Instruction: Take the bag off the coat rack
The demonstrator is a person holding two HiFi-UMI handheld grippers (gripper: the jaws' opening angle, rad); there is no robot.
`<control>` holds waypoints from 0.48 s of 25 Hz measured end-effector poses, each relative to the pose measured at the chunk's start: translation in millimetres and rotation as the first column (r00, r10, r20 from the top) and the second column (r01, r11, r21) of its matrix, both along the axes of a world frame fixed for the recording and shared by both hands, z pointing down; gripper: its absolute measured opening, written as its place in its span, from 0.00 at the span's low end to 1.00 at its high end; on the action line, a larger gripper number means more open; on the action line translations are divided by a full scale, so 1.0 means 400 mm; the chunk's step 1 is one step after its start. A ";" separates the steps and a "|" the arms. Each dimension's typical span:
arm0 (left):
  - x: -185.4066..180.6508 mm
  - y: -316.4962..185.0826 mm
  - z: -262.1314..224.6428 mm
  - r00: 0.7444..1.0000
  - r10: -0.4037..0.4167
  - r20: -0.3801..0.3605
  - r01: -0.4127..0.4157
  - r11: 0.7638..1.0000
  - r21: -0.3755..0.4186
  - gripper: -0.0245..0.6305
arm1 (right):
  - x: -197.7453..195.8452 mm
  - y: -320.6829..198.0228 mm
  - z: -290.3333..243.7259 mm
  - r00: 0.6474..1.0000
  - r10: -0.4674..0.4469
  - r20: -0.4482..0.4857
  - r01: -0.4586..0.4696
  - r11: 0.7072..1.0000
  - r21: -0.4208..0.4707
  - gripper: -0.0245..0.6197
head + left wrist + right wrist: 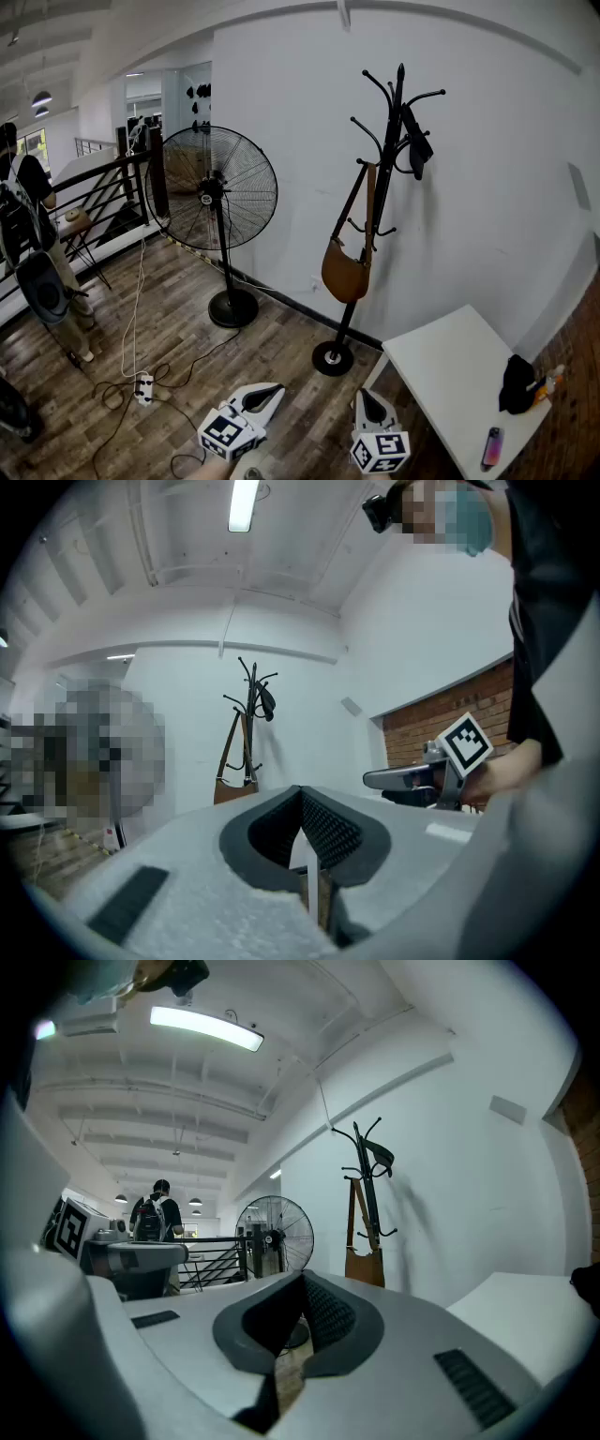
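A brown bag (345, 269) hangs by its strap from a hook of the black coat rack (382, 202), which stands against the white wall. A small black item (416, 142) hangs near the rack's top. Both grippers are low at the near edge, well short of the rack. My left gripper (270, 391) is shut with nothing in it, and so is my right gripper (365, 397). In the left gripper view the bag (234, 786) and rack (251, 700) show far beyond the shut tips (301, 790). From the right gripper (302, 1280), the bag (364, 1263) also hangs far off.
A tall pedestal fan (221, 190) stands left of the rack, with cables and a power strip (143, 387) on the wooden floor. A white table (450, 370) at the right carries a black pouch (517, 384) and small items. A railing (103, 192) and a person are at the far left.
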State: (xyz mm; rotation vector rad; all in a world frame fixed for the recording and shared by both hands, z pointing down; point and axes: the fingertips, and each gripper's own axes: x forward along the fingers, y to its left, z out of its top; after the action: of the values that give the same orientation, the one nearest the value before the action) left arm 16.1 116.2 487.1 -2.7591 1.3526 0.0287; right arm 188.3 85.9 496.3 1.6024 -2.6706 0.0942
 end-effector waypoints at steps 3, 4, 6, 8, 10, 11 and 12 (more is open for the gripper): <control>0.014 0.008 0.023 1.000 0.000 -0.027 -0.002 0.998 -0.068 0.05 | -0.002 0.006 -0.004 1.000 -0.007 -0.005 0.008 1.000 0.011 0.03; 0.019 0.008 0.027 0.999 0.003 -0.032 -0.005 0.997 -0.073 0.05 | -0.001 0.006 -0.005 1.000 -0.009 -0.006 0.009 1.000 0.013 0.03; 0.022 0.004 0.029 1.000 -0.005 -0.024 0.004 0.999 -0.053 0.05 | 0.001 0.001 -0.002 1.000 -0.013 -0.001 0.013 1.000 0.010 0.03; 0.019 -0.007 0.035 1.000 -0.025 -0.008 0.025 0.999 -0.044 0.05 | 0.000 -0.012 0.003 0.999 -0.024 0.026 0.024 1.000 0.002 0.04; 0.016 -0.027 0.042 1.000 -0.030 -0.011 0.029 0.998 -0.055 0.05 | -0.003 -0.032 0.004 0.999 -0.022 0.037 0.021 1.000 0.008 0.03; 0.013 -0.041 0.045 1.000 -0.026 -0.018 0.024 0.998 -0.060 0.09 | -0.006 -0.044 0.003 0.999 -0.015 0.030 0.015 1.000 0.013 0.06; 0.008 -0.058 0.049 0.999 -0.022 -0.026 0.020 0.998 -0.066 0.23 | -0.012 -0.057 0.003 1.000 -0.011 0.019 0.011 1.000 0.016 0.09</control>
State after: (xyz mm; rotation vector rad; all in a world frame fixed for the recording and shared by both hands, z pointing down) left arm 19.4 93.0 506.6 -2.8076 1.4138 0.0209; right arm 183.4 63.0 497.5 1.5996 -2.7008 0.0893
